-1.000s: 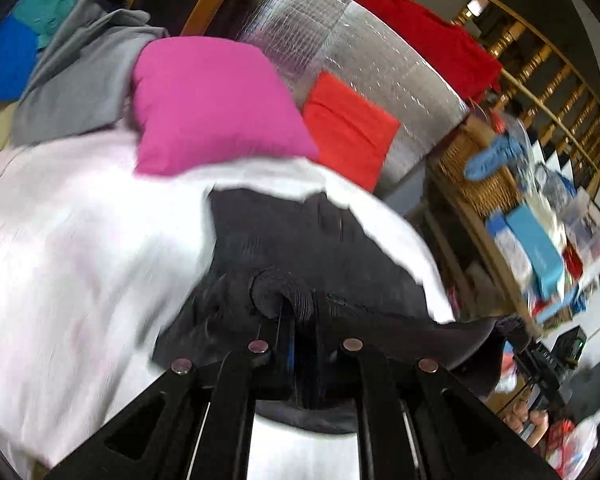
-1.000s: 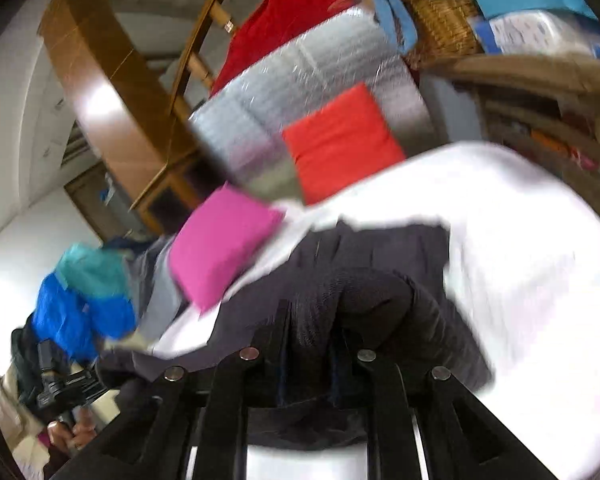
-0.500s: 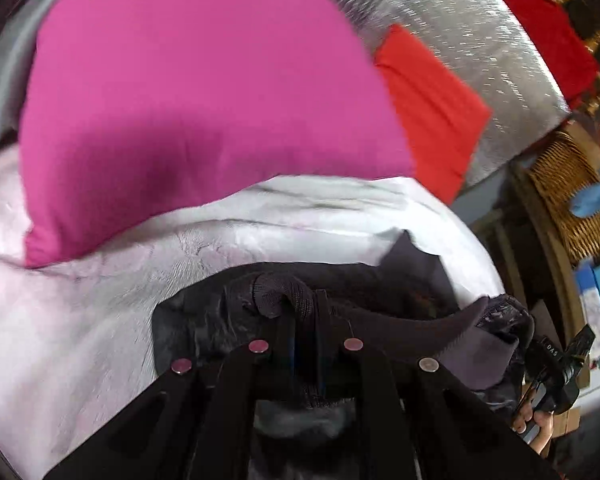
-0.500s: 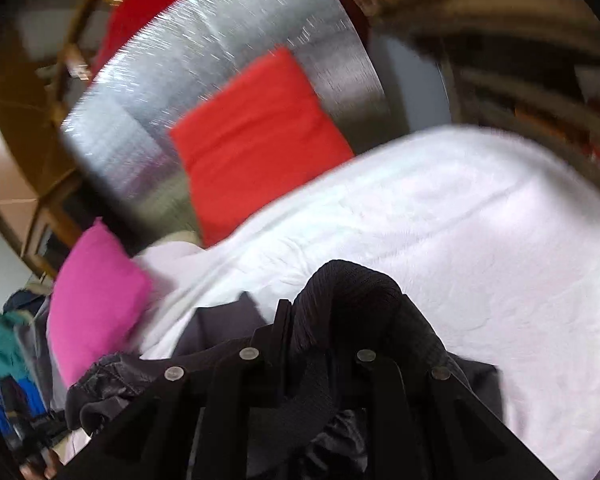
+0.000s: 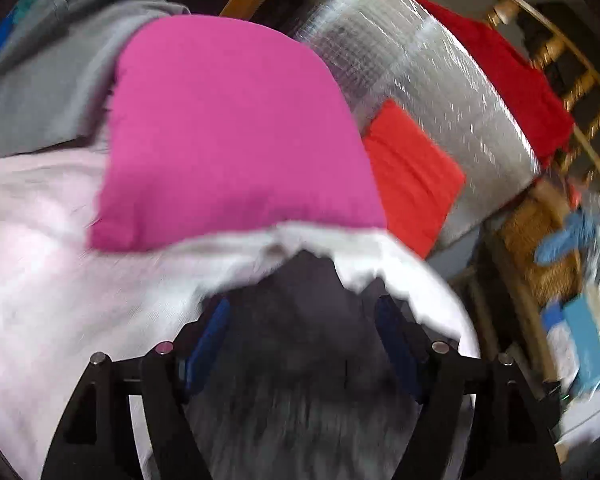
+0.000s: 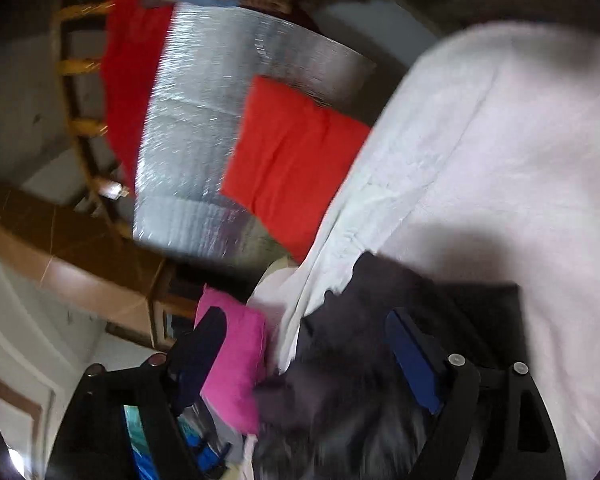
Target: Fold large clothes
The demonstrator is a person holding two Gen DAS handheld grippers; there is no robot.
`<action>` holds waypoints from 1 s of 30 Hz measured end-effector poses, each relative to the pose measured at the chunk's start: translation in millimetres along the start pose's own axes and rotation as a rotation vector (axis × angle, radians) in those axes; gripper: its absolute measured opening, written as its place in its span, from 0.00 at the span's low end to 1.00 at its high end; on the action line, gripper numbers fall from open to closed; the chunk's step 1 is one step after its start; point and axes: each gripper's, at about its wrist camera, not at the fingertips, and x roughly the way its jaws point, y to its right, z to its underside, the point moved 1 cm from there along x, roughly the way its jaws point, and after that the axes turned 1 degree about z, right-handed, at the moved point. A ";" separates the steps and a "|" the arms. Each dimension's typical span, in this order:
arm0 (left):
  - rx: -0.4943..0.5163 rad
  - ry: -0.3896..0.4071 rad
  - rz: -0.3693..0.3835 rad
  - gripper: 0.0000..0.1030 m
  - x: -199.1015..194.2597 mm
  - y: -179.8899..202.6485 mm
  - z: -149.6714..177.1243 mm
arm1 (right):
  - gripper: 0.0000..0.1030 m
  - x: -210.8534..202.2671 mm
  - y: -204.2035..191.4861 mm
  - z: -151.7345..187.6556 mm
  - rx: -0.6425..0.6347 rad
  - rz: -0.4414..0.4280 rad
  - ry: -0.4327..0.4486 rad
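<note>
Dark garment (image 5: 300, 360) loose between both just-spread claws, left (image 5: 302, 312) and right (image 6: 304, 320)

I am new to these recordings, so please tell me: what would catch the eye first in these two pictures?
First the bright pink cushion, lying on the white cover at the far side of the bed, with a red cushion leaning on a silver foil panel to its right. Near the camera, a dark garment lies between the open left tongs; the right tongs are open over it too.
</note>
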 end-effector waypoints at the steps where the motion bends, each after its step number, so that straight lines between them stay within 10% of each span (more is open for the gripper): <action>1: -0.002 -0.016 -0.011 0.75 -11.6 1.9 15.0 | 0.82 -13.3 -2.4 9.3 -0.022 0.016 -0.001; 11: -0.237 -0.173 -0.061 0.75 -37.5 -35.0 143.5 | 0.82 -51.0 54.6 142.0 0.136 0.130 -0.201; 26: -0.465 -0.073 -0.060 0.84 22.4 -64.7 121.0 | 0.83 18.1 97.2 93.4 0.220 0.151 0.007; 28: -0.481 -0.052 -0.054 0.83 23.1 -68.1 120.5 | 0.76 22.4 93.0 89.1 0.187 0.175 0.036; 30: -0.488 -0.035 -0.067 0.72 22.4 -68.7 118.3 | 0.49 27.3 93.0 87.5 0.174 0.221 0.014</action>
